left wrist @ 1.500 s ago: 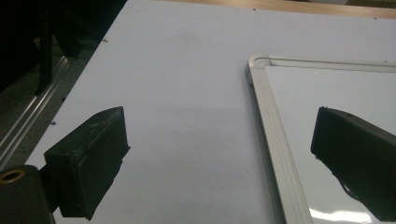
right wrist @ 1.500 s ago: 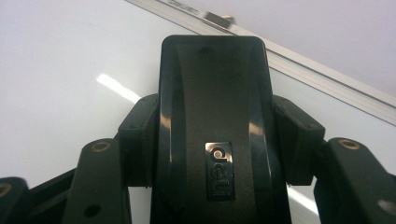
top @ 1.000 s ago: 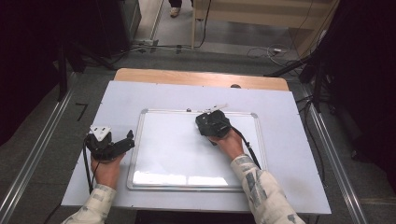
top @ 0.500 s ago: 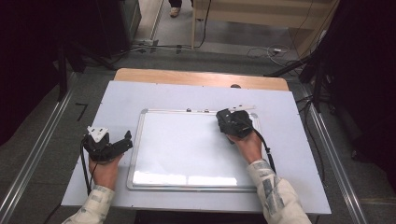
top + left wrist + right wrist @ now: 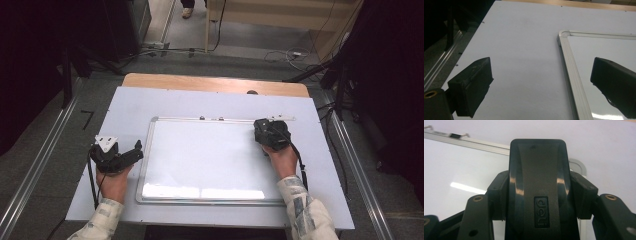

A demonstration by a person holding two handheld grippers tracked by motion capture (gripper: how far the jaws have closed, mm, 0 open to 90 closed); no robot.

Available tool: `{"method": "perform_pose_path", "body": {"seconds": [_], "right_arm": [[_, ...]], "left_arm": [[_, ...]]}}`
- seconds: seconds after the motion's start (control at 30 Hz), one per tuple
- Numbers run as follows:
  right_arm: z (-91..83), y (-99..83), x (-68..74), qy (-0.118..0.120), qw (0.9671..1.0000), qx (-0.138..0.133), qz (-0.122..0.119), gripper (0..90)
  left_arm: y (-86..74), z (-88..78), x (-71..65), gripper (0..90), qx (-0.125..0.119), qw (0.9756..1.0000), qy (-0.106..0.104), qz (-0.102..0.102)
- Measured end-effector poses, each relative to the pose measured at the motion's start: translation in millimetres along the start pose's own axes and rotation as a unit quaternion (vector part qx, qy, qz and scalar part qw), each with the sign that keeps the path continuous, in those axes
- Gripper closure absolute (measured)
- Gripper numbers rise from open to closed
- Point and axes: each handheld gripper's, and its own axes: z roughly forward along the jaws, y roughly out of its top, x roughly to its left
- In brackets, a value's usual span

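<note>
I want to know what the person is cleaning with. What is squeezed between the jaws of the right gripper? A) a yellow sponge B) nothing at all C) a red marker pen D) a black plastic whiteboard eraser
D: in the right gripper view, the right gripper has its two black jaws pressed against the sides of a black plastic whiteboard eraser, held over the silver-framed whiteboard.
</note>
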Motion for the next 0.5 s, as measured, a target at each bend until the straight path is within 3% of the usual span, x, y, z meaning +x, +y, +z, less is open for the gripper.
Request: {"method": "perform_pose_path", "body": {"seconds": [0.17,0.5], "right_arm": [[7.5,-3.3,-4.1,-0.023,0.9995,0.011,0.019,38.8],[19.5,-6.3,-1.3,-0.042,0.9974,0.027,0.052,38.6]], "left_arm": [[0.1,0.7,1.2,4.3,0.002,1.0000,0.000,0.000],[0.8,1.5,-0.4,4.3,0.001,1.0000,-0.002,0.002]]}}
